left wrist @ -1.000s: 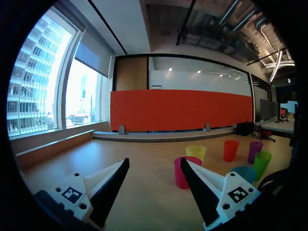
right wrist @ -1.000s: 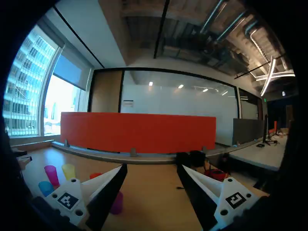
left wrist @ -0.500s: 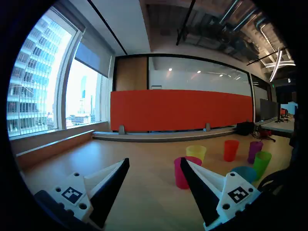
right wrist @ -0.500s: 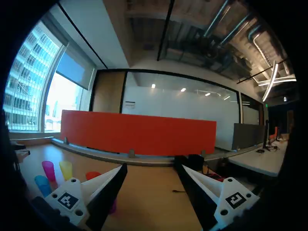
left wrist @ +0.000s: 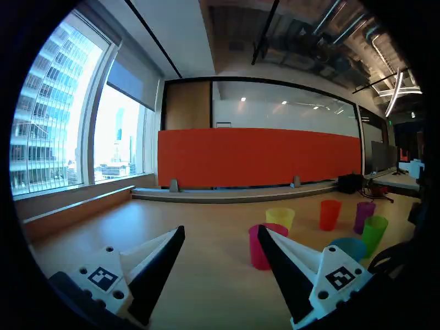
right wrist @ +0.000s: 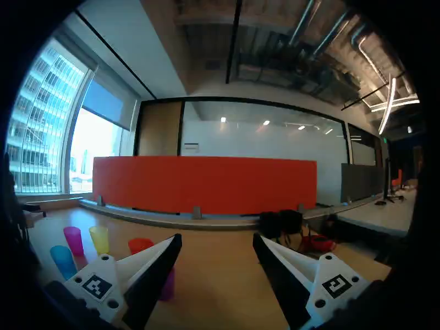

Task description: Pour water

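Open office, pale wood surface (left wrist: 209, 220) before an orange partition (left wrist: 258, 157). Left gripper view: left hand-held gripper (left wrist: 220, 231) gapes empty; pink cup (left wrist: 256, 252) stands just past its right finger, the other cups (left wrist: 330, 214) farther right. Likely risk: the cups look light, so a clipped rim tips one. Right gripper view: right hand-held gripper (right wrist: 216, 237) spread, empty; purple cup (right wrist: 168, 283) beside its left finger. Water not discernible.
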A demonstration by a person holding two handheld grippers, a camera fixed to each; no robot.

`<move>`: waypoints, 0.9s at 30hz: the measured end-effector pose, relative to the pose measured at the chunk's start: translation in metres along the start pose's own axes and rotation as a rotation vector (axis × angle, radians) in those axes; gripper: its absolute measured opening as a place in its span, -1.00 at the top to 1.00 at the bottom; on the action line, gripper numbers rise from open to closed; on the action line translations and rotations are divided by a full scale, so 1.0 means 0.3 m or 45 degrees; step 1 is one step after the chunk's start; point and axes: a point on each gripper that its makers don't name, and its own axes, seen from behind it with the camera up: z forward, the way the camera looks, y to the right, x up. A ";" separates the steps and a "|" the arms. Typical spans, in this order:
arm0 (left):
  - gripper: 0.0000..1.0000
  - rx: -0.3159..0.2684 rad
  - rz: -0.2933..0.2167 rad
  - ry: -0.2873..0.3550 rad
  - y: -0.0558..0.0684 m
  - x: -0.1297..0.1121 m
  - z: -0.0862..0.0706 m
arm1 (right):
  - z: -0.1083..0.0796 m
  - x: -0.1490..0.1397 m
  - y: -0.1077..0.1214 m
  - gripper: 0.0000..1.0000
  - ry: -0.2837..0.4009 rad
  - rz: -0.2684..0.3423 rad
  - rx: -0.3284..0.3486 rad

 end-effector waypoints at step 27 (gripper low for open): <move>-0.97 0.000 0.000 0.000 -0.001 -0.001 -0.001 | 0.021 -0.174 0.000 -0.99 -0.053 0.047 0.004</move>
